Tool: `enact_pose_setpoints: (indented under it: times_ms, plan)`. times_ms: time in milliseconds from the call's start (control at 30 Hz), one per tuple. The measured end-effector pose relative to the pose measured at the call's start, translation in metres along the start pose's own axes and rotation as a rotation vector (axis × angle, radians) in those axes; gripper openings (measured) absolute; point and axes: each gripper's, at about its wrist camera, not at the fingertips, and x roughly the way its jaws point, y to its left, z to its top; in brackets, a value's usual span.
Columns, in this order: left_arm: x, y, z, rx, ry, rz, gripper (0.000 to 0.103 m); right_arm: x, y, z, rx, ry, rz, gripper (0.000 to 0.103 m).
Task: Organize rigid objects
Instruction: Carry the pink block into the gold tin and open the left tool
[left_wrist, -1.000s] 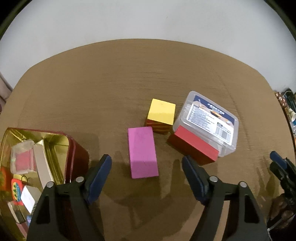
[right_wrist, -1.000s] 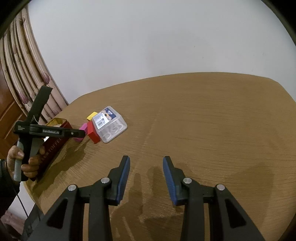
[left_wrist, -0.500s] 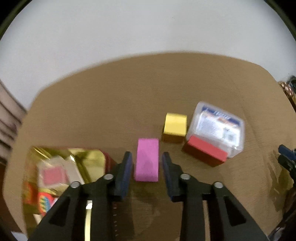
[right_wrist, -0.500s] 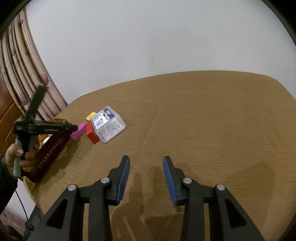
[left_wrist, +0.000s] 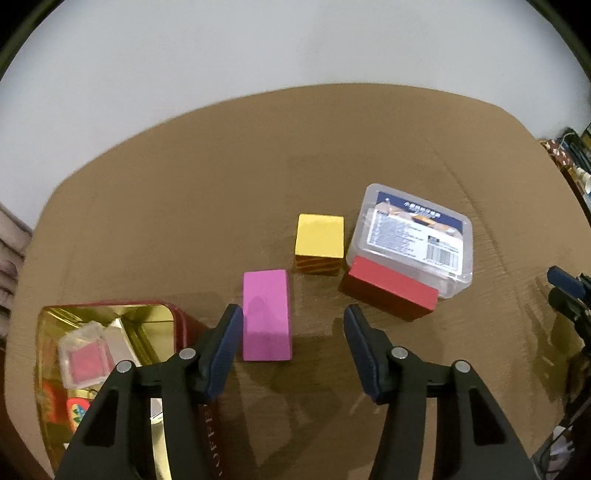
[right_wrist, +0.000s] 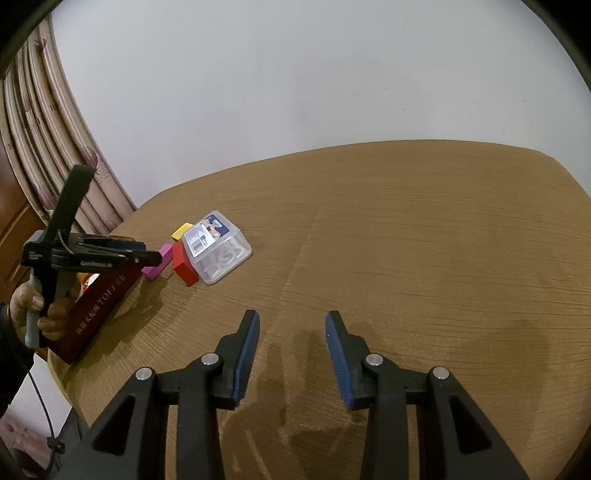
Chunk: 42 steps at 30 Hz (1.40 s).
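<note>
A pink block (left_wrist: 266, 314) lies on the brown table, with a yellow cube (left_wrist: 319, 242) behind it. A red block (left_wrist: 389, 291) leans against a clear plastic box (left_wrist: 413, 236) with a label. My left gripper (left_wrist: 291, 332) is open, its left finger right beside the pink block's near end; it holds nothing. A red tin (left_wrist: 107, 354) with a gold inside holds several small items at the left. My right gripper (right_wrist: 291, 343) is open and empty over bare table, far from the blocks (right_wrist: 159, 264).
The table edge (left_wrist: 33, 236) curves close at the left and the back. The right gripper's tips (left_wrist: 565, 291) show at the far right of the left wrist view. A curtain (right_wrist: 48, 147) hangs left of the table.
My left gripper, narrowed around the pink block half a second ago, has opened wide and stands a little to its right. The right gripper has not moved.
</note>
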Motion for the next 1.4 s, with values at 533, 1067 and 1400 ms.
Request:
enact_pose_setpoints:
  times_ms: [533,1067,1400]
  plan:
    - [0.047,-0.007,0.023,0.025,0.075,-0.049,0.026,-0.007,-0.003,-0.002,0.020,-0.008,0.015,0.038]
    - [-0.086,0.045,-0.066,-0.165,-0.003,0.031,0.026,-0.002,0.000,0.000,0.020,0.014,-0.017,0.038]
    - [-0.069,0.091,-0.112,-0.240,0.025,-0.017,0.026,0.008,0.004,-0.001,-0.003,0.051,-0.076,0.038]
